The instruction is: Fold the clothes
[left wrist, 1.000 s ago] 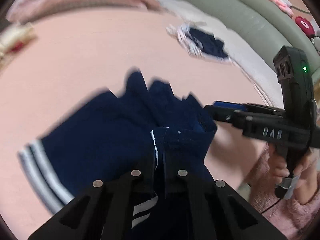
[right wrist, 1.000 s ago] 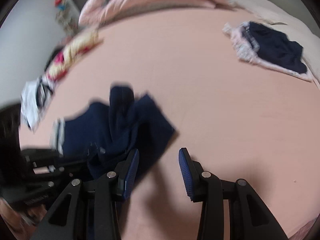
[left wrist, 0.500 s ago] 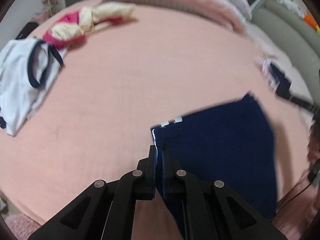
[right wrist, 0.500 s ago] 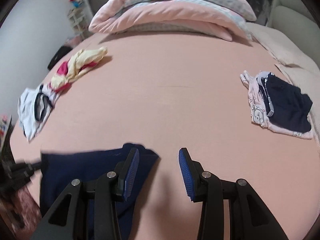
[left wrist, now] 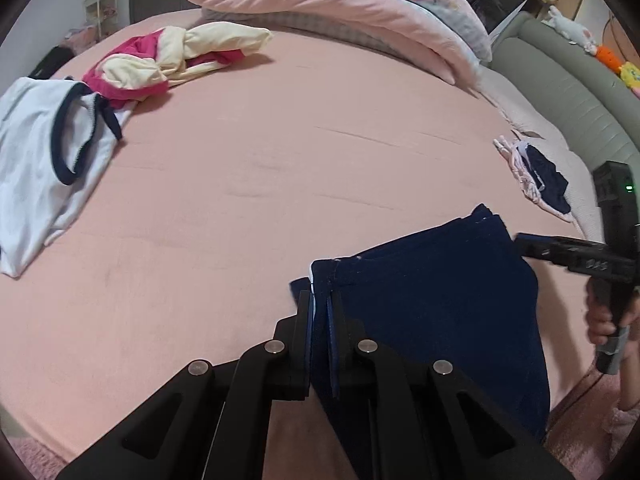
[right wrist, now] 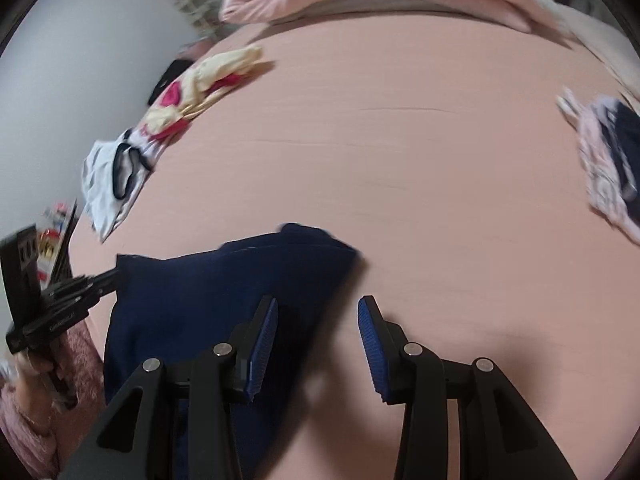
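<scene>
Left wrist view: left gripper pinches navy garment's corner on the pink bed. Right gripper half spread, empty, over its other edge. White top lies well apart.

Navy garment lay on the pink bed sheet at the near edge, spread mostly flat, roughly rectangular, with its near end hanging over the bed edge. Plain dark blue fabric; a thin white strip showed at the near-left corner, where layers stacked at the hem. Far-right corner looked doubled, edges slightly offset. In the right wrist view the same piece sat left of centre, blurred, top edge uneven with a small bump at the far corner. Unfolded white top with navy trim lay well apart at the far left, crumpled pink-and-cream clothes beyond it. Small folded navy-and-pink pile at the right.
</scene>
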The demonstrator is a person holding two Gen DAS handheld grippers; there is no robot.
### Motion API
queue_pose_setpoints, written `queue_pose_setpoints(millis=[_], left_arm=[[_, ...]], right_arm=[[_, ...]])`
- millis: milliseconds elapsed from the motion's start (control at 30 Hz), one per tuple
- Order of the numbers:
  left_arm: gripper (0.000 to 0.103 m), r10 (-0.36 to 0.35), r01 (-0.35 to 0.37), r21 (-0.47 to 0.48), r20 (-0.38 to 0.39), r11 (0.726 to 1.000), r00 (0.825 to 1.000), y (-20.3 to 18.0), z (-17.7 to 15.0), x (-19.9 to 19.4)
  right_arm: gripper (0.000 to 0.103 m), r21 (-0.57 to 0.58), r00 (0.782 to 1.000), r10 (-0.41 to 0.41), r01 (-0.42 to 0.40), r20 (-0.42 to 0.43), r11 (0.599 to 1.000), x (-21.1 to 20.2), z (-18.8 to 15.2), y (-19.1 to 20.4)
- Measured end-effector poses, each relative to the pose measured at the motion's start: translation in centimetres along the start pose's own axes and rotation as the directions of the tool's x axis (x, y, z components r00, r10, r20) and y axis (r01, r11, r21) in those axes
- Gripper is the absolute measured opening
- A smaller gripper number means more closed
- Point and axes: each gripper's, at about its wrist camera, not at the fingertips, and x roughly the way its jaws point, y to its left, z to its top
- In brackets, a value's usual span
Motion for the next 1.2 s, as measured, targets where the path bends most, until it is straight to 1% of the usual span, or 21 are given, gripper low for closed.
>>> queue_pose_setpoints(millis=[67, 100, 167, 233, 300, 333, 367, 400, 433, 500, 633, 700, 733, 800, 900, 967, 1033, 1067, 1100, 1133, 1200], left_arm=[[0.006, 0.014, -0.014, 0.005, -0.019, 1.0, 1.0, 0.1, -0.1, 0.5], [0.006, 0.013, -0.013, -0.001, -0.027, 1.0, 1.0, 0.1, -0.3, 1.1], [0.006, 0.012, -0.013, -0.012, -0.041, 1.0, 0.999, 0.1, -0.6, 2.0], [0.006, 0.015, -0.016, -0.011, -0.041, 1.0, 0.999, 0.1, -0.7, 2.0], [0.006, 0.015, -0.016, -0.007, -0.04, 1.0, 0.999, 0.1, -0.7, 1.9], [0.007, 0.014, -0.014, -0.006, -0.04, 1.0, 0.999, 0.1, -0.7, 2.0], [0.007, 0.014, -0.014, -0.007, -0.042, 1.0, 0.999, 0.1, -0.7, 2.1], [0.007, 0.014, -0.014, -0.006, -0.042, 1.0, 0.999, 0.0, -0.8, 2.1], [0.006, 0.014, -0.014, -0.005, -0.043, 1.0, 0.999, 0.0, -0.8, 1.9], [0.006, 0.014, -0.014, -0.004, -0.042, 1.0, 0.999, -0.1, -0.9, 1.9], [0.006, 0.012, -0.012, -0.005, -0.043, 1.0, 0.999, -0.1, -0.9, 2.1], [0.006, 0.016, -0.016, -0.001, -0.037, 1.0, 0.999, -0.1, -0.9, 1.9], [0.006, 0.023, -0.022, 0.002, -0.028, 1.0, 0.999, -0.1, -0.9, 1.8], [0.007, 0.037, -0.037, 0.006, -0.012, 0.999, 0.999, -0.1, -0.9, 1.5], [0.007, 0.071, -0.071, 0.009, -0.018, 0.997, 0.997, 0.2, -0.8, 1.8], [0.006, 0.096, -0.096, -0.003, -0.037, 0.995, 0.995, 0.7, -0.9, 2.4], [0.006, 0.084, -0.085, -0.032, -0.032, 0.996, 0.996, 1.1, -0.9, 2.3], [0.006, 0.069, -0.069, -0.043, -0.015, 0.997, 0.998, 1.2, -0.8, 1.9], [0.006, 0.048, -0.047, -0.047, 0.015, 0.998, 0.999, 1.1, -0.6, 1.2], [0.006, 0.022, -0.02, -0.038, 0.049, 0.999, 0.999, 0.8, -0.4, 0.5], [0.006, -0.043, 0.042, 0.012, 0.104, 0.999, 0.994, -0.3, 0.2, -0.9]], right_arm=[[0.04, -0.024, 0.999, 0.022, -0.023, -0.027, 0.999, 1.9, -0.3, 0.6], [0.03, -0.039, 1.0, 0.019, -0.02, -0.025, 0.999, 2.5, -0.4, 0.9], [0.024, -0.074, 1.0, -0.007, 0.006, -0.004, 0.997, 3.1, -0.6, 1.7], [0.019, -0.116, 0.996, -0.037, 0.045, 0.078, 0.992, 1.5, -0.5, 3.1], [0.019, -0.206, 0.985, -0.042, 0.077, 0.168, 0.976, -1.1, -0.7, 4.9], [0.019, -0.242, 0.987, 0.009, 0.03, 0.159, 0.97, -1.8, -0.8, 5.5], [0.019, -0.269, 0.989, 0.087, -0.052, 0.12, 0.962, -2.2, -1.0, 5.9], [0.02, -0.292, 0.983, 0.163, -0.134, 0.078, 0.947, -2.6, -1.2, 6.3], [0.021, -0.297, 0.977, 0.207, -0.184, 0.047, 0.937, -2.7, -1.4, 6.4], [0.026, -0.273, 0.98, 0.198, -0.187, 0.013, 0.944, -2.0, -1.6, 5.7], [0.027, -0.223, 0.986, 0.164, -0.165, -0.023, 0.961, 0.3, -1.5, 5.1], [0.026, -0.192, 0.998, 0.067, -0.067, -0.003, 0.979, 1.2, -1.4, 5.0], [0.023, -0.172, 1.0, 0.009, -0.007, 0.008, 0.985, 1.6, -1.4, 4.9], [0.012, -0.123, 0.993, -0.11, 0.113, 0.033, 0.986, 1.9, -1.3, 4.2], [0.013, -0.046, 0.979, -0.195, 0.198, 0.06, 0.979, 0.4, -1.1, 1.9], [0.013, 0.035, 0.986, -0.147, 0.144, 0.076, 0.989, -0.6, -1.2, 0.4], [0.02, 0.148, 0.993, -0.049, 0.033, 0.108, 0.988, -1.8, -1.2, -1.4], [0.024, 0.168, 0.991, -0.044, 0.022, 0.126, 0.986, -2.3, -1.1, -1.7], [0.031, 0.169, 0.988, -0.058, 0.033, 0.144, 0.985, -2.8, -0.9, -1.7], [0.033, 0.161, 0.984, -0.063, 0.036, 0.164, 0.986, -3.4, -0.8, -1.7], [0.036, 0.143, 0.979, -0.002, -0.028, 0.204, 0.989, -4.5, -0.7, -1.5]])
